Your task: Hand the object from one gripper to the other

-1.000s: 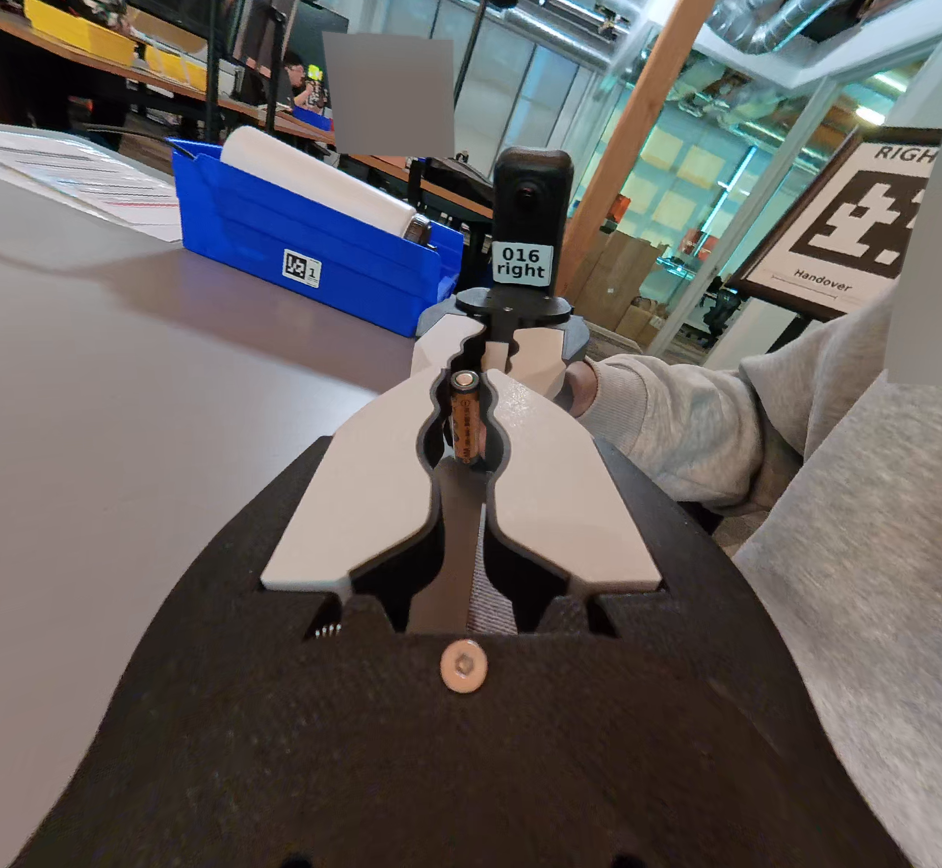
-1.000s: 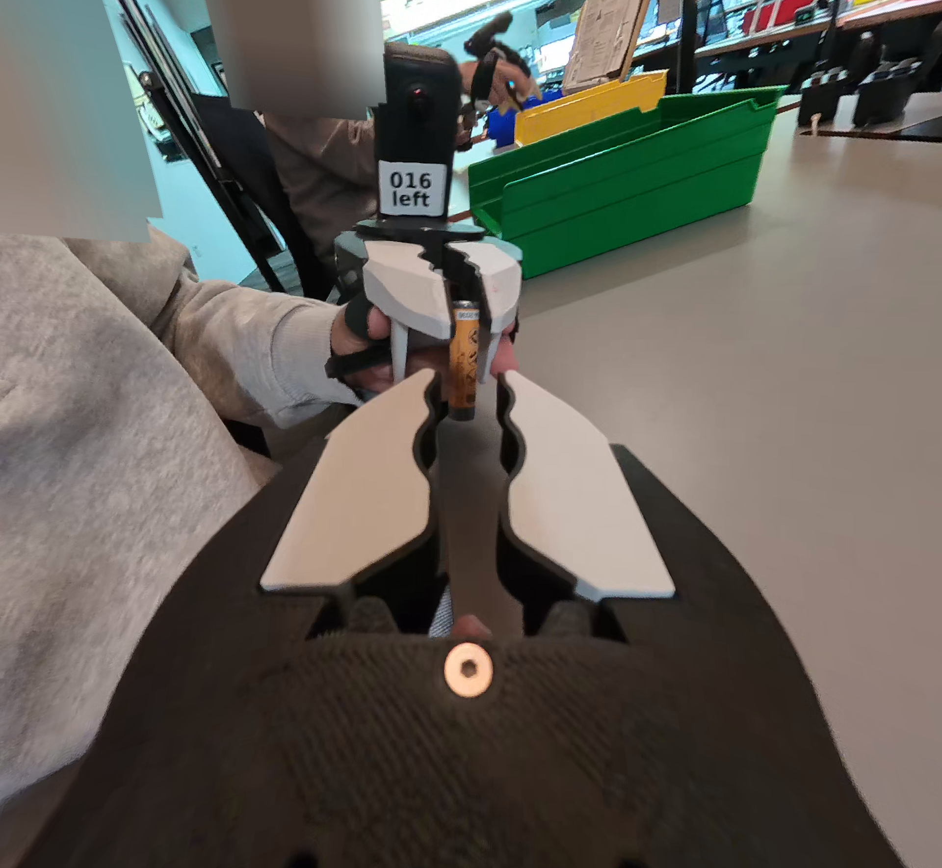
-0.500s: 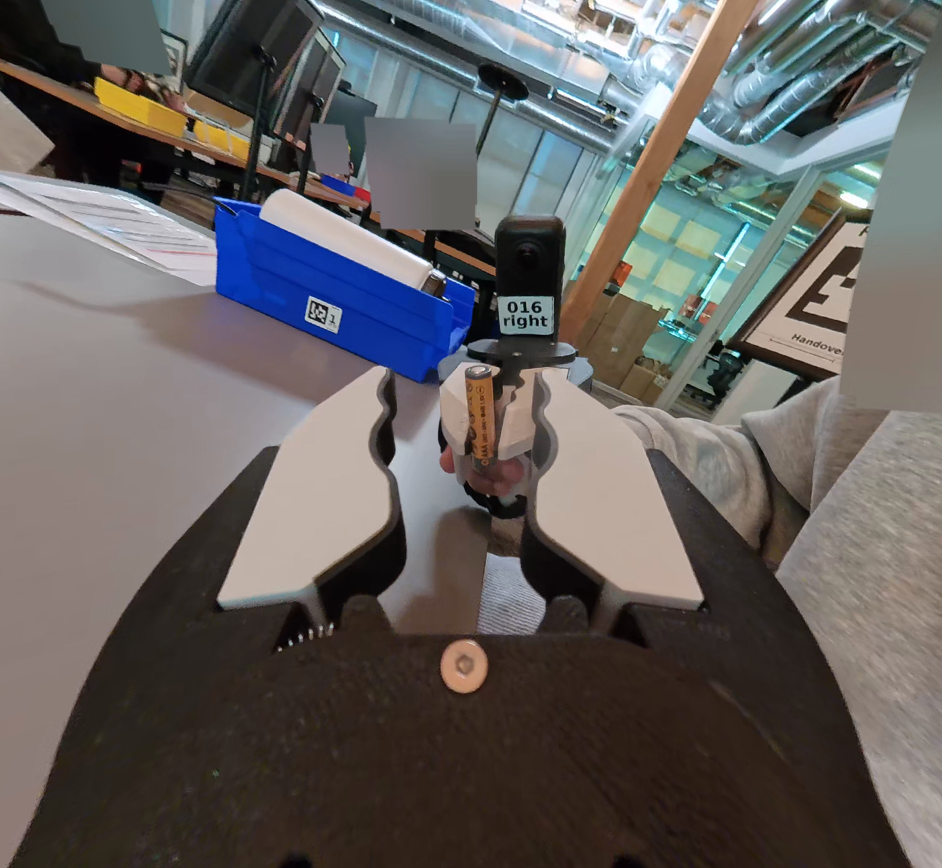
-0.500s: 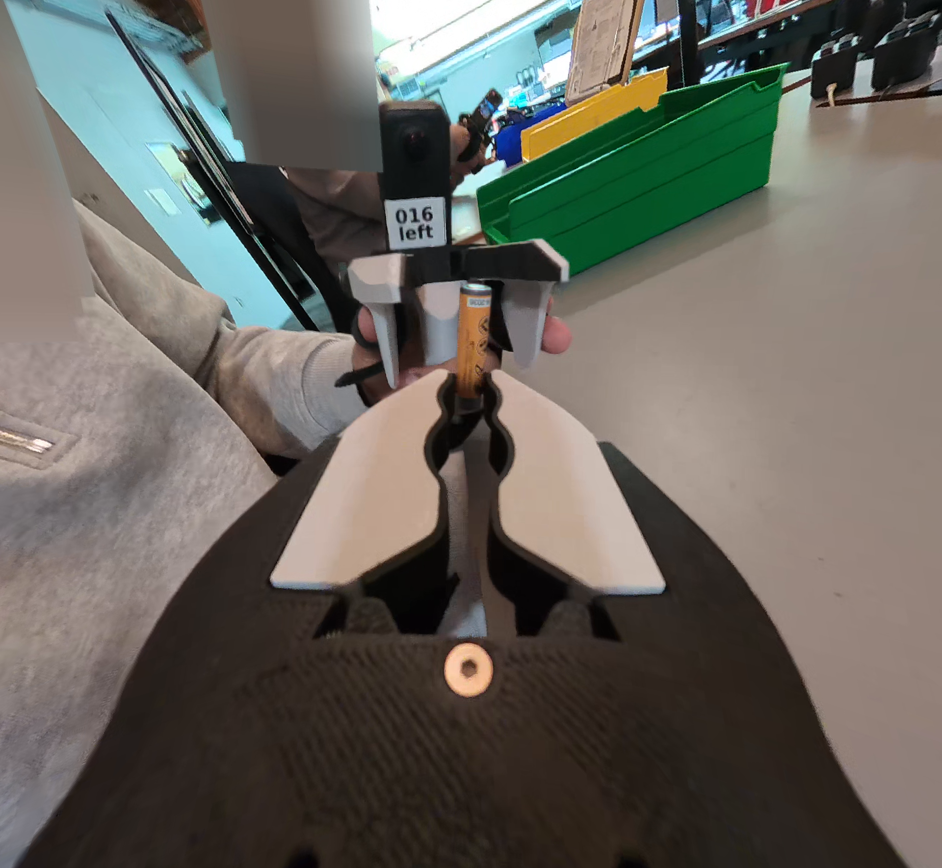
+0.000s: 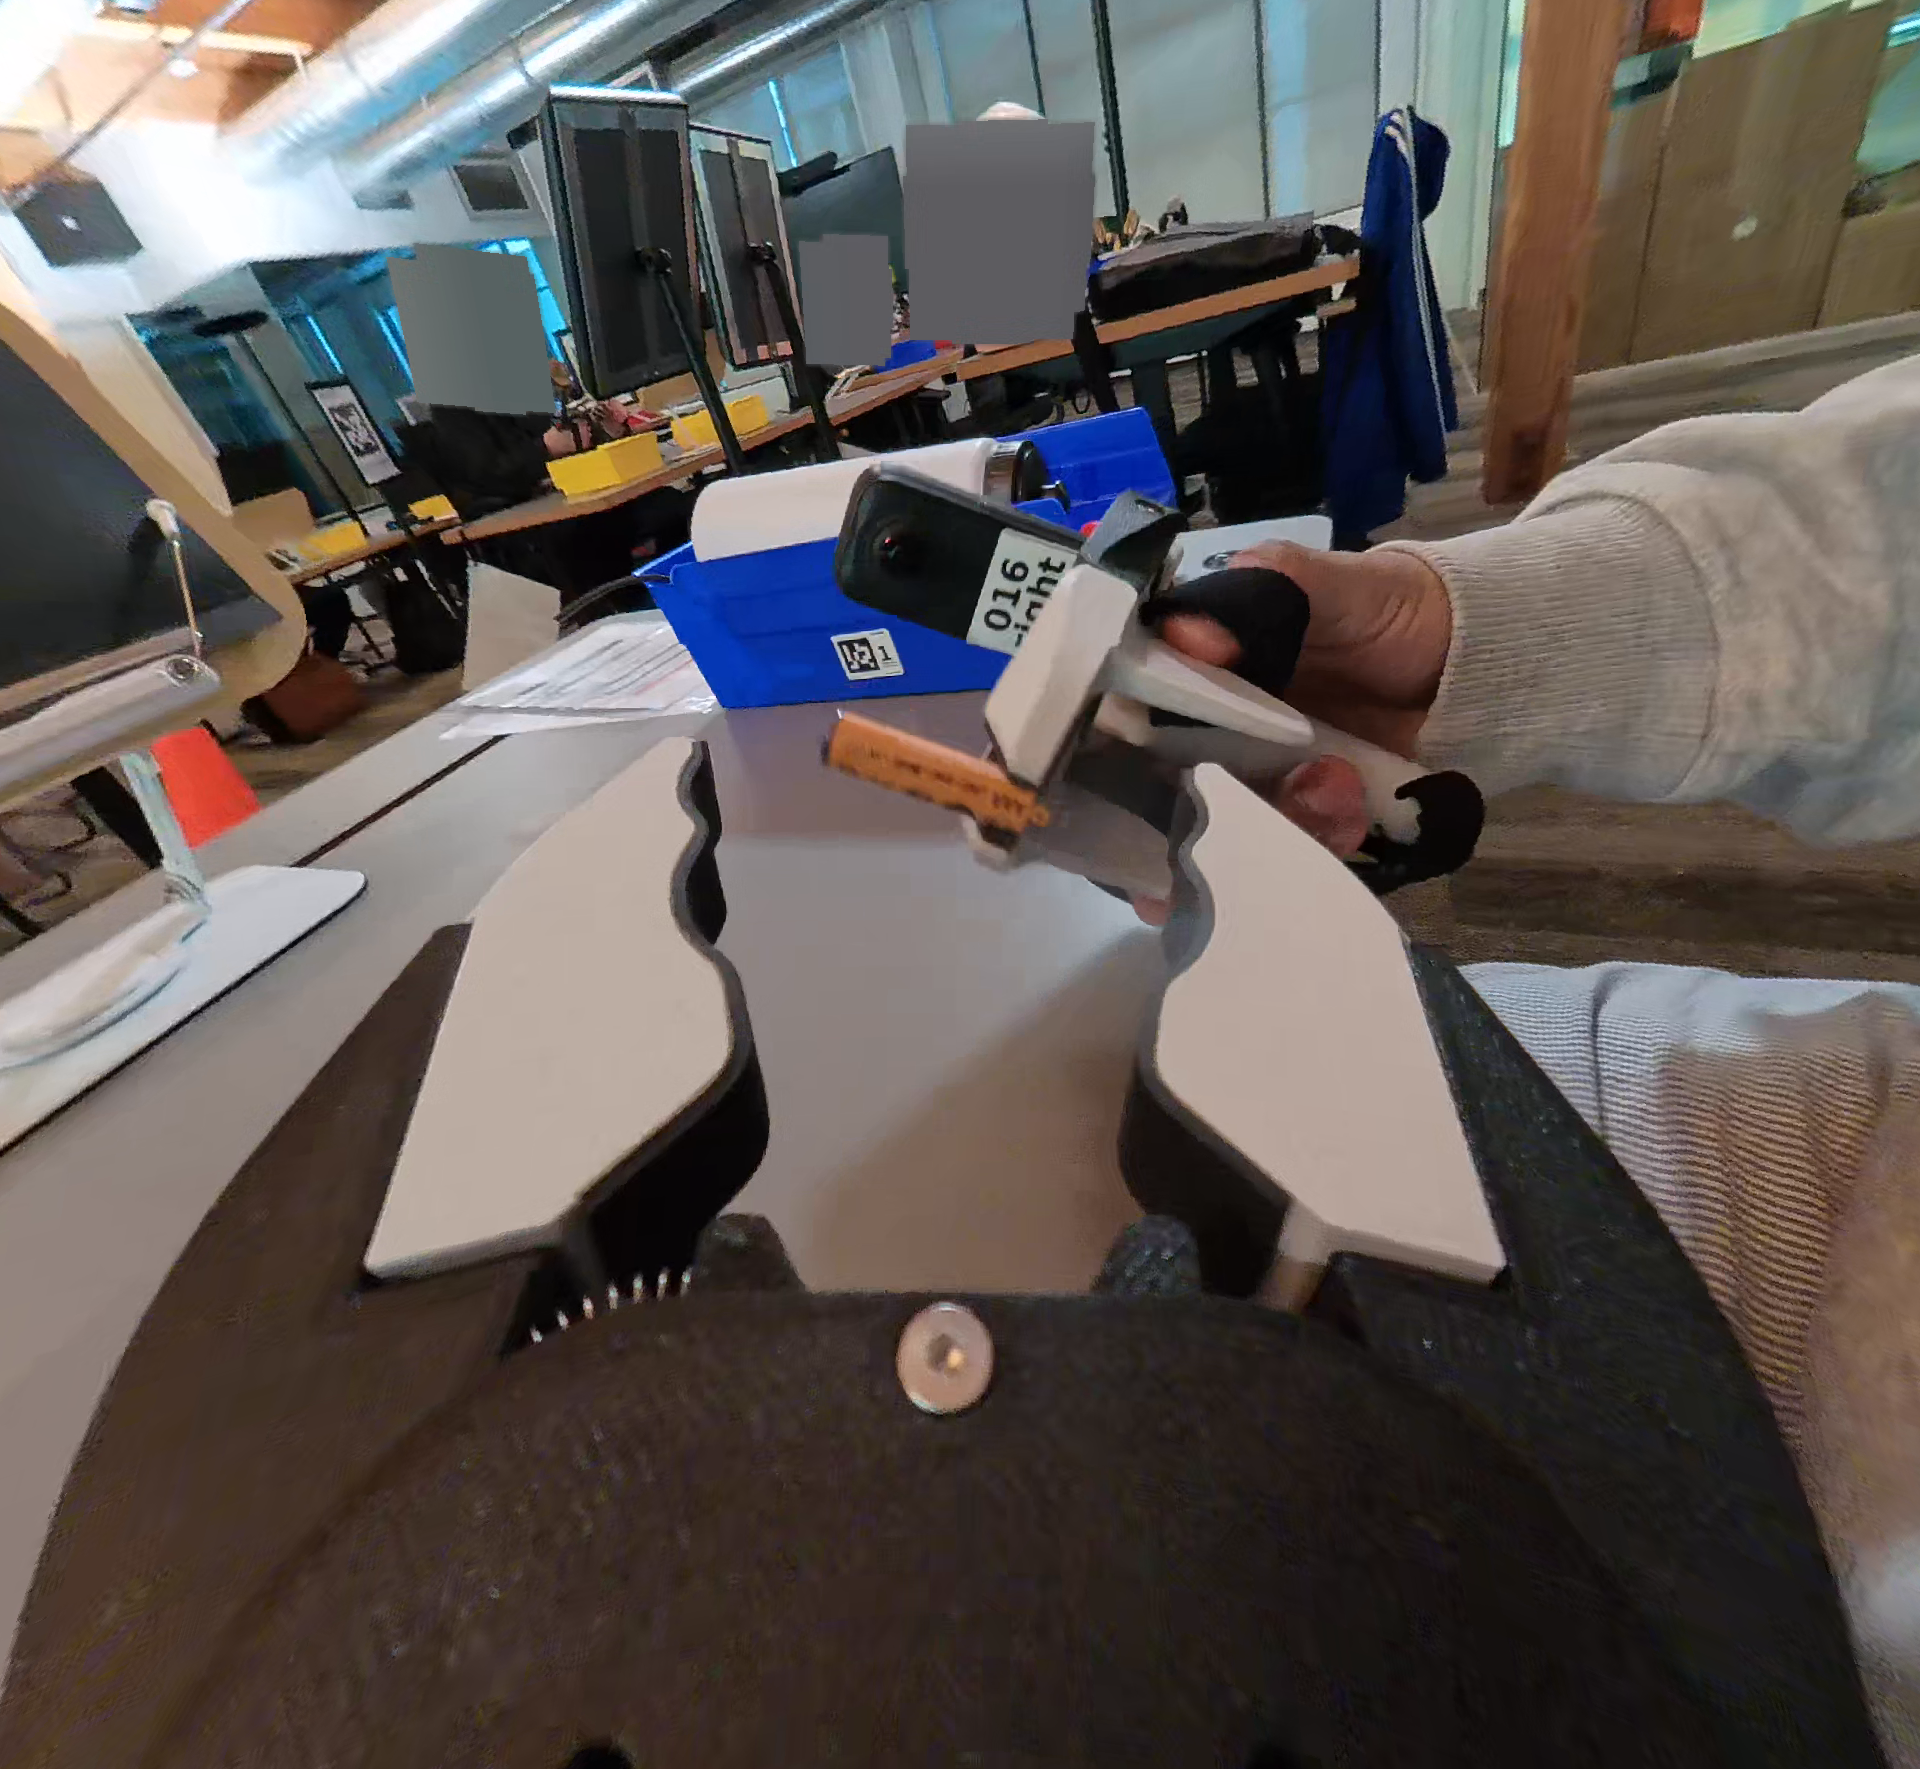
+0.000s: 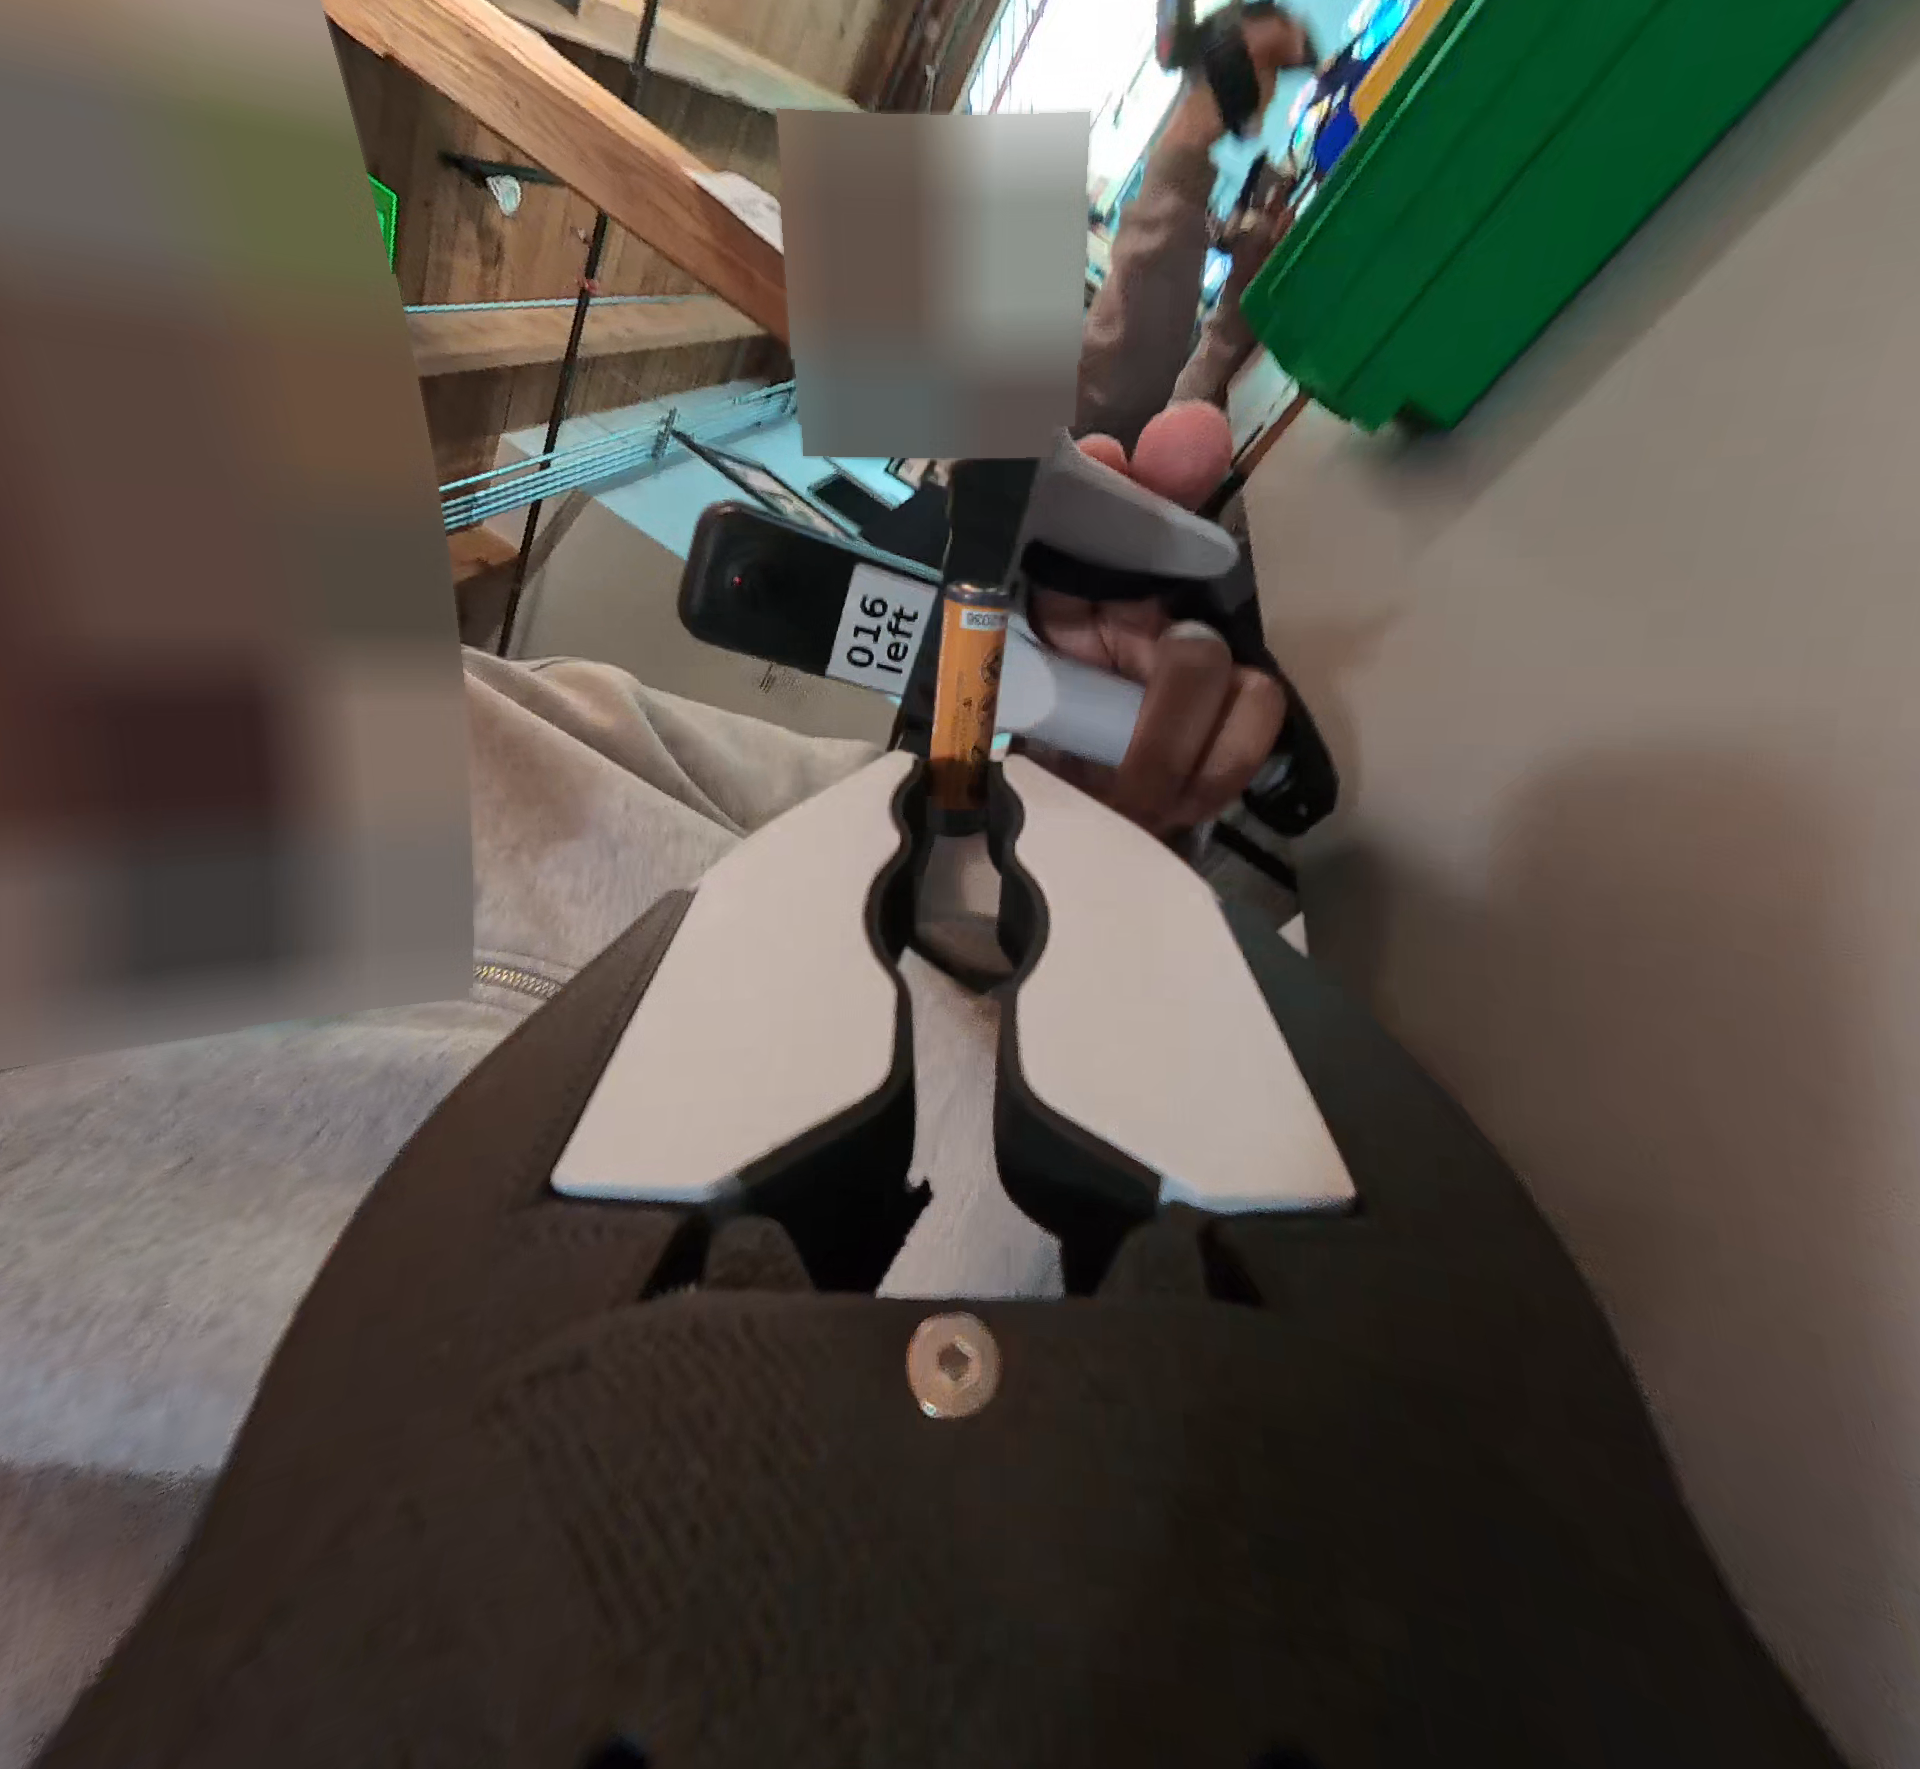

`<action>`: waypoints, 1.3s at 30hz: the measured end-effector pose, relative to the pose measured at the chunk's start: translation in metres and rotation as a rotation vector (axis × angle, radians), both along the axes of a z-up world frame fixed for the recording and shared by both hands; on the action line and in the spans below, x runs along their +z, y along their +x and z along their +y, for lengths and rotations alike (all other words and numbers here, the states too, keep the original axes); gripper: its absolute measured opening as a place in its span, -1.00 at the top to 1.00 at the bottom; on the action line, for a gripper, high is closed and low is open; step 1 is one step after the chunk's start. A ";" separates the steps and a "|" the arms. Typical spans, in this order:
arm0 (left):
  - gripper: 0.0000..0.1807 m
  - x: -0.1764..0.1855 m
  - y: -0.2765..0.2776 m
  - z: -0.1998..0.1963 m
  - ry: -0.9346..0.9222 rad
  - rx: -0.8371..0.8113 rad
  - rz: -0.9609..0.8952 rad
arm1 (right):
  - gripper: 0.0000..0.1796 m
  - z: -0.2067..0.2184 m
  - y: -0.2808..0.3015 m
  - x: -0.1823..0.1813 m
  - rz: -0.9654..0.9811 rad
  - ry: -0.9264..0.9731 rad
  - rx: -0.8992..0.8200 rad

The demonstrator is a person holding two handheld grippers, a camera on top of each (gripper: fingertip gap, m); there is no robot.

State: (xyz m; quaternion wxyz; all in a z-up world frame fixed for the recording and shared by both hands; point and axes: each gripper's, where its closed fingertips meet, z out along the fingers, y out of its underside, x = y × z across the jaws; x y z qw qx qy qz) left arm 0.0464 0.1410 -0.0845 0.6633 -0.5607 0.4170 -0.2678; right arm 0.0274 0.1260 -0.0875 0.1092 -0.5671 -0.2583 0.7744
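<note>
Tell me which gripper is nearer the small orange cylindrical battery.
Right. The right gripper is shut on one end of the small orange cylindrical battery; the left gripper is open and apart from it, the battery off beyond its fingertips.

A grey table [image 5: 914, 1013] fills the gap between the left gripper's spread jaws and runs on ahead of them. Past the jaw tips a blue bin [image 5: 790, 628] stands on it, with white sheets of paper [image 5: 592, 680] lying just to its left. Off to the left of the jaws a flat white stand base [image 5: 156, 950] rests on the surface. Up and to the right of the right gripper's jaws, a green bin [image 6: 1538, 161] sits on the table.
</note>
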 end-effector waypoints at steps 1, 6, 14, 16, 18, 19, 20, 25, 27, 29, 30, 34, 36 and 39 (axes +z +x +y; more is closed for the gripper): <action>0.08 0.000 0.000 -0.001 0.002 -0.008 0.004 | 0.88 -0.003 -0.001 -0.002 -0.013 -0.010 0.024; 0.24 -0.006 0.005 -0.008 0.029 -0.046 0.062 | 0.88 -0.006 -0.002 -0.003 -0.018 -0.065 0.067; 0.45 -0.010 0.006 -0.008 0.036 -0.042 0.097 | 0.88 -0.012 -0.001 -0.006 -0.027 -0.106 0.128; 0.45 -0.011 0.006 -0.007 0.037 -0.038 0.103 | 0.88 -0.012 -0.001 -0.007 -0.032 -0.107 0.128; 0.45 -0.012 0.007 -0.007 0.039 -0.036 0.108 | 0.88 -0.011 -0.001 -0.007 -0.037 -0.102 0.126; 0.45 -0.012 0.007 -0.007 0.044 -0.031 0.112 | 0.88 -0.011 -0.001 -0.007 -0.037 -0.101 0.124; 0.45 -0.012 0.006 -0.007 0.048 -0.026 0.117 | 0.88 -0.011 -0.001 -0.007 -0.038 -0.101 0.122; 0.45 -0.014 0.003 -0.002 0.058 0.012 0.138 | 0.84 -0.005 -0.002 -0.008 -0.030 -0.094 0.078; 0.45 -0.012 0.002 -0.001 0.056 0.012 0.127 | 0.89 -0.003 -0.001 -0.008 -0.031 -0.090 0.067; 0.45 -0.013 0.002 -0.001 0.051 0.010 0.126 | 0.89 -0.003 -0.001 -0.008 -0.041 -0.073 0.062; 0.45 -0.013 0.002 -0.001 0.055 0.013 0.129 | 0.89 -0.003 -0.001 -0.009 -0.044 -0.067 0.059; 0.45 -0.013 0.003 -0.002 0.057 0.014 0.130 | 0.89 -0.003 -0.001 -0.008 -0.045 -0.063 0.059; 0.45 -0.013 0.003 -0.001 0.057 0.013 0.131 | 0.89 -0.003 -0.001 -0.009 -0.049 -0.056 0.059; 0.45 -0.013 0.003 -0.002 0.059 0.014 0.130 | 0.89 -0.003 -0.001 -0.009 -0.055 -0.050 0.058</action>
